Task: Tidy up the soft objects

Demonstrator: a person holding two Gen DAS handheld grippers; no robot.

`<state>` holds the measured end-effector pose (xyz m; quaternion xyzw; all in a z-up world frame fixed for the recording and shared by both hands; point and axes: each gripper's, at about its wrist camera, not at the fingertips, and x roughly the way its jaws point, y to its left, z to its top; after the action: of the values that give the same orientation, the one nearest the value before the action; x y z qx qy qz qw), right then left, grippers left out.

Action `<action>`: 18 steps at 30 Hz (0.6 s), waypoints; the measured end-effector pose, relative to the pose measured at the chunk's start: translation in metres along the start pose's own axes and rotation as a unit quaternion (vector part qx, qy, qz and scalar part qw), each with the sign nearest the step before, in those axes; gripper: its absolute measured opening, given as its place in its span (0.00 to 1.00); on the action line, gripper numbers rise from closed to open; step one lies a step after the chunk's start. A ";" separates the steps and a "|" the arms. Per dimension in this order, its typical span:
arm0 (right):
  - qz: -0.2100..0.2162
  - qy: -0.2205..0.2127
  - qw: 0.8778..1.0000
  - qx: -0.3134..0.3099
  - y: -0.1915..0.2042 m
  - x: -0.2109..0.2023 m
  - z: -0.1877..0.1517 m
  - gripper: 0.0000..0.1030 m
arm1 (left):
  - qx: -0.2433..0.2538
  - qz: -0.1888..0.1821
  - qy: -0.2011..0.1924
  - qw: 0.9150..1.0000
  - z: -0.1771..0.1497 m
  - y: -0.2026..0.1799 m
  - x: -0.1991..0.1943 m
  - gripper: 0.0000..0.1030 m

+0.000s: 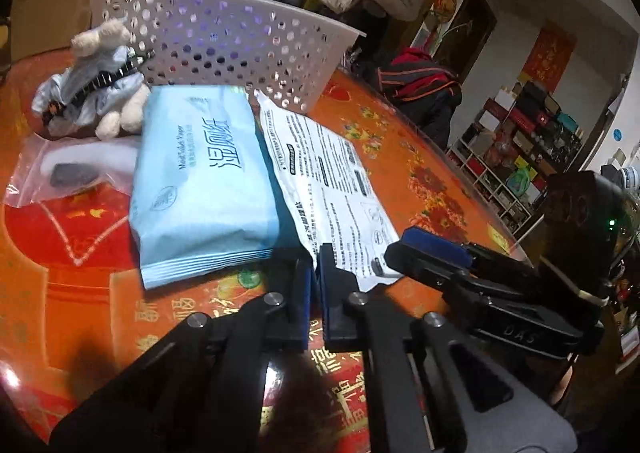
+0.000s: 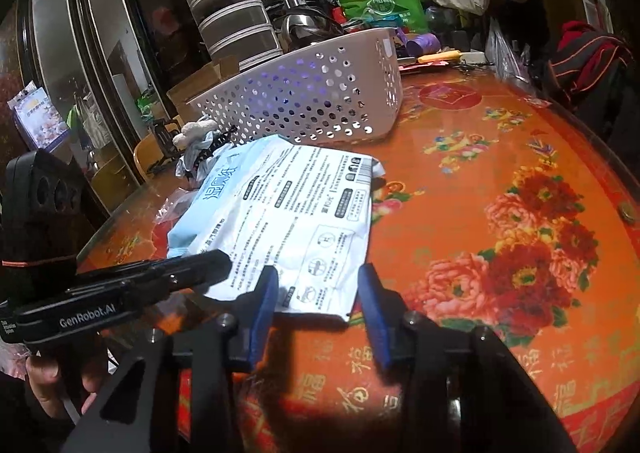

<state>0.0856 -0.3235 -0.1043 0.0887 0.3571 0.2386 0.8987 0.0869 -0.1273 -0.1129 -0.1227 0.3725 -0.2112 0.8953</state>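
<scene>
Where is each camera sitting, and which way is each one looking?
Left wrist: sits on the left gripper, looking along its nearly shut fingers at the blue wipes pack, white packet and basket; the right gripper shows at the right.
Right wrist: sits on the right gripper, looking over the white packet toward the basket; the left gripper and a hand show at the left.
Shared: packet, wipes, basket, plush toy.

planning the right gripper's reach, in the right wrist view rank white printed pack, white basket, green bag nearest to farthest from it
1. white printed pack, near edge between the open jaws of the right gripper
2. white basket, behind the pack
3. green bag, beyond the basket in the clutter
</scene>
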 end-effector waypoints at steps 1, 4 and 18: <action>-0.001 0.000 1.000 0.000 0.001 0.000 0.000 0.40 | 0.004 0.002 -0.004 1.000 0.000 -0.001 -0.003 0.02; 0.006 0.001 1.000 0.007 0.000 -0.001 0.000 0.46 | -0.010 -0.020 -0.008 1.000 0.001 0.003 -0.011 0.02; 0.021 -0.002 1.000 0.002 0.013 -0.013 -0.014 0.59 | -0.117 -0.090 0.013 0.989 0.014 0.047 -0.003 0.01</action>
<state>0.0632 -0.3188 -0.1018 0.0982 0.3542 0.2564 0.8939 0.1085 -0.0839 -0.1187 -0.2569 0.3933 -0.2472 0.8475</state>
